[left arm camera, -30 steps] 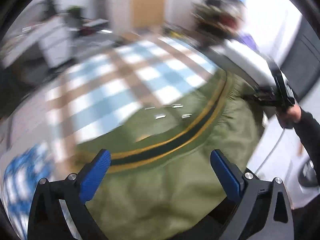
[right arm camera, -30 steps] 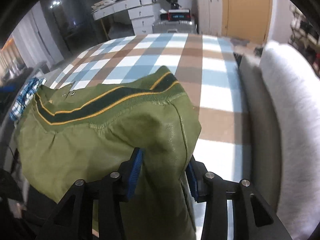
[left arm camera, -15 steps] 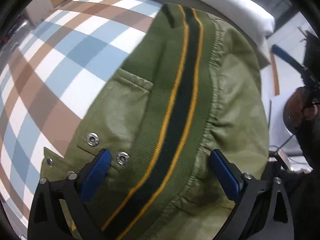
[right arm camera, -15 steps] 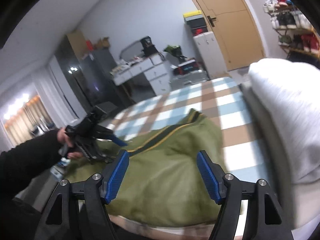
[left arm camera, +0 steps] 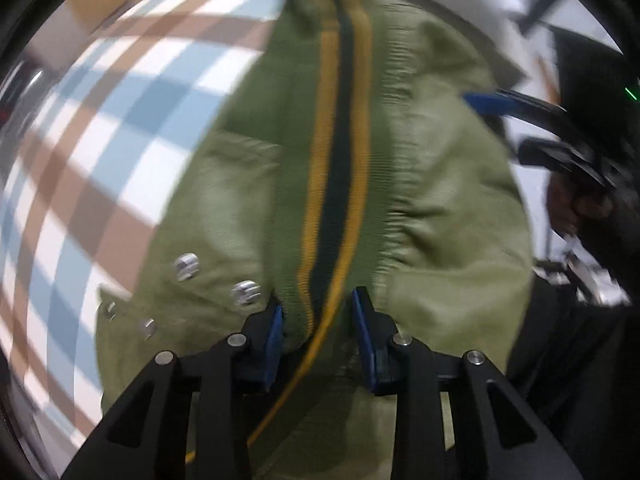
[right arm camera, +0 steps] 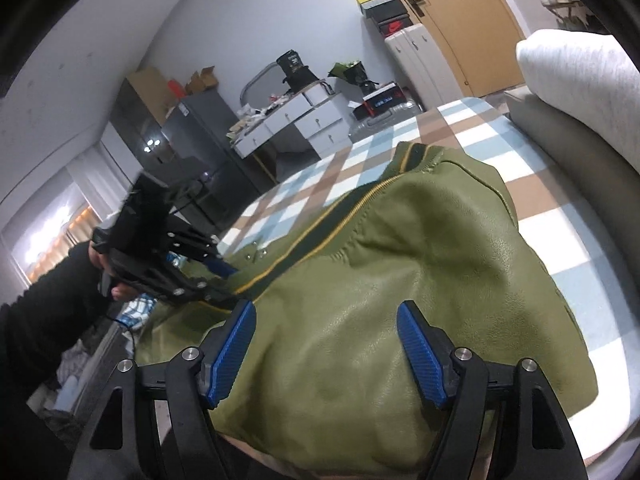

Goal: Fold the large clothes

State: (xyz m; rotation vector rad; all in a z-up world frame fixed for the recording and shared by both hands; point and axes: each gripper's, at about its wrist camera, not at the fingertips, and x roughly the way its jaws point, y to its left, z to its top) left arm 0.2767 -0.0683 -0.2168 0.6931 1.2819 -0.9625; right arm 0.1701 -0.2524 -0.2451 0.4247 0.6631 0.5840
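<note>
Jacket (left arm camera: 440,184) hem, lower centre: left hand-held gripper (left arm camera: 318,330) is closing, ribbed band btwn pads; right hand-held gripper (right arm camera: 326,354) opening, holding nothing. Imo pinch all layers b4 lifting.

Left gripper (left arm camera: 318,320) closing, right gripper (right arm camera: 326,350) opening

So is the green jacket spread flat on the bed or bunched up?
Bunched up. The green jacket lies humped on the checked bedspread, its striped hem band gathered between the closing left gripper.
</note>
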